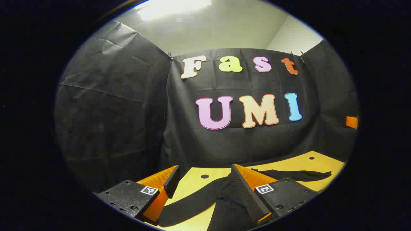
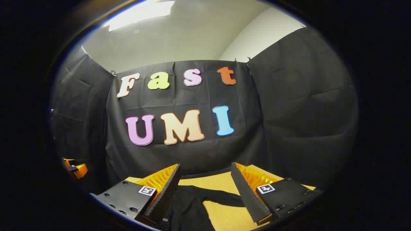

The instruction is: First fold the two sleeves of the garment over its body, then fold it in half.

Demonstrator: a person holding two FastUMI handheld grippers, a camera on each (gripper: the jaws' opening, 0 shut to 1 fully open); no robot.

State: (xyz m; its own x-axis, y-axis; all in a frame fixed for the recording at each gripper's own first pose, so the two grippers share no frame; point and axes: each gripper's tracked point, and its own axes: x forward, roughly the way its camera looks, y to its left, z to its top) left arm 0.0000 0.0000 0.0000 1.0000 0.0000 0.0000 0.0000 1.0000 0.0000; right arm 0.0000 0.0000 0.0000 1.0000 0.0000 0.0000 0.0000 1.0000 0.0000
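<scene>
Fabric of the black garment [image 1: 205, 199] is spread on the yellow table [image 1: 308, 163], sleeves unfolded. Left gripper [image 1: 205, 179] and right gripper [image 2: 205, 179] are held wide, gripping nothing. Both layers could be snagged if a sleeve [image 2: 221, 196] is pinched too deep.

Left gripper [image 1: 203, 179]: black screwed mounts; square markers; ridged fingers [image 1: 246, 192].

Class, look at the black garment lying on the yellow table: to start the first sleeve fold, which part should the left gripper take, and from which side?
Grip the sleeve near its outer end, coming down from above with the left gripper, whose jaws stand open. The sleeve lies flat and stretched out from the garment on the table, so probably only a thin edge can be pinched. Its cuff is hidden.
</scene>
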